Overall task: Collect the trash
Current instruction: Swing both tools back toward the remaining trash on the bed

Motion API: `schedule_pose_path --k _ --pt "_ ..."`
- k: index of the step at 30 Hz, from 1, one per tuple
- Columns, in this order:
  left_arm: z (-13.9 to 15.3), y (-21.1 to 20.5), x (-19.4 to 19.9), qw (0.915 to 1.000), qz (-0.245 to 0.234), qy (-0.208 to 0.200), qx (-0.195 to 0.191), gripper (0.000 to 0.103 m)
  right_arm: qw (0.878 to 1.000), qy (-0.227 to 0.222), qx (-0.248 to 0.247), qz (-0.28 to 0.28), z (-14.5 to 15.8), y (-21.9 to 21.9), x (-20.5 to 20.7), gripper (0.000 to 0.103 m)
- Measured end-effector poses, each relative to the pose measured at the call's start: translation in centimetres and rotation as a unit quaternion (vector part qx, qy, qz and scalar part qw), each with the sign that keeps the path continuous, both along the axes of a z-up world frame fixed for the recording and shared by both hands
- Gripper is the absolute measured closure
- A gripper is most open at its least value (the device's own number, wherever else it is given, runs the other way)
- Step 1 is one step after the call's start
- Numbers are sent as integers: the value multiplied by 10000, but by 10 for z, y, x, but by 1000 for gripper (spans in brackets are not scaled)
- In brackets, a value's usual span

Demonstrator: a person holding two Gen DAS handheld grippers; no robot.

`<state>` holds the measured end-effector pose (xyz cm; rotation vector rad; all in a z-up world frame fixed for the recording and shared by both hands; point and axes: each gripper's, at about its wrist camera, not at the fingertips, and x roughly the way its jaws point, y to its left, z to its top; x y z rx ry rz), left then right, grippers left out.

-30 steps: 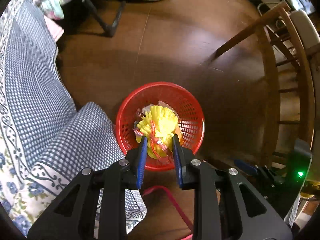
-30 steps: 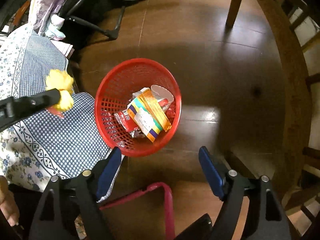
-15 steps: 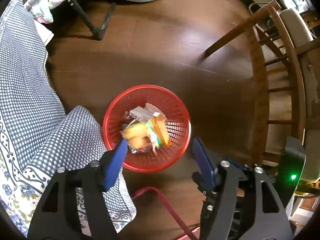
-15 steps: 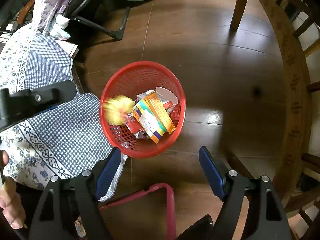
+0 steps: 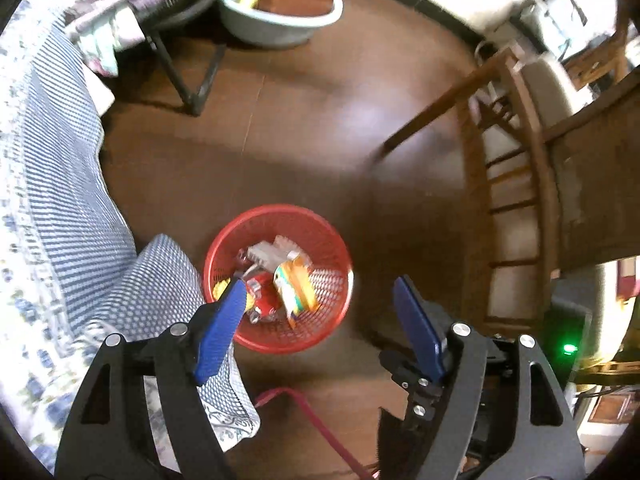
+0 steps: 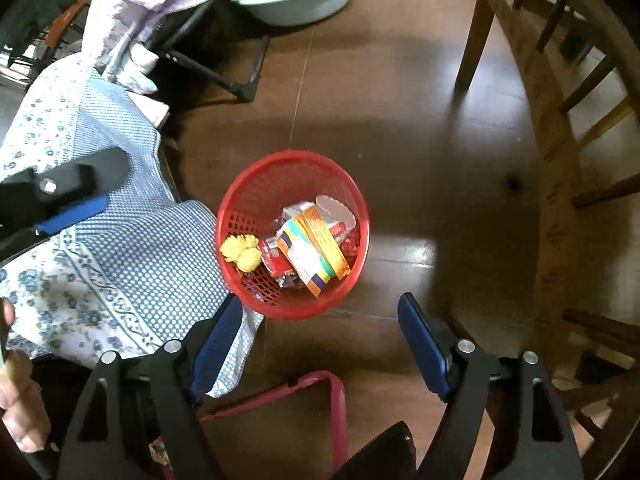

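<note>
Dropped since earlier, crinkled yellow wrapper (image 6: 241,253) lies inside red basket (image 6: 256,184).

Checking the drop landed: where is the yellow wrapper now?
In the right wrist view the yellow wrapper lies inside the red basket, at its left edge, beside the red packet.

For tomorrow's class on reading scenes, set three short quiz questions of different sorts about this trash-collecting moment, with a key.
1. True or false: the yellow crumpled wrapper lies inside the red basket.
2. Which is nearer the basket: (a) the blue checked cloth or (b) the pale green basin?
3. What is between the fingers of the right gripper?

Key: 1 true. 2 a; the cloth's edge reaches the basket. 3 nothing; only floor shows between them.
</note>
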<state>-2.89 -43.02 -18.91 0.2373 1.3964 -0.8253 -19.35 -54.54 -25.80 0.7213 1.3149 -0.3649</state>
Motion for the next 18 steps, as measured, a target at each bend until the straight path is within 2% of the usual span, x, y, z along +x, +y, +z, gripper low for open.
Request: schedule_pose_path --k 3,6,7,9,12,15,17,18 --pt "42 17 -4 9984 96 -334 -439 29 9999 -120 -102 12 17 1 -3 24" --pt "96 43 -14 9911 233 -1027 -814 20 9996 -200 -189 70 30 5 -2 23" --pt "108 50 -17 9883 288 -1211 -881 15 9995 -216 -206 98 33 6 -1 23" --pt "138 75 -21 9800 417 -1662 -1017 12 9992 -250 -264 182 43 12 3 23" --pt "165 113 -18 9719 663 -2004 -1042 7 9979 -436 -386 275 64 23 11 23" --pt "189 174 -2 9583 1170 -2462 -861 7 9919 -936 -750 412 101 43 20 23" --pt "202 219 18 9450 1628 -2756 -678 7 9860 -1253 -964 534 125 60 28 16" --pt "212 250 33 9329 1995 -2945 -558 7 9824 -1429 -1025 627 137 71 33 16"
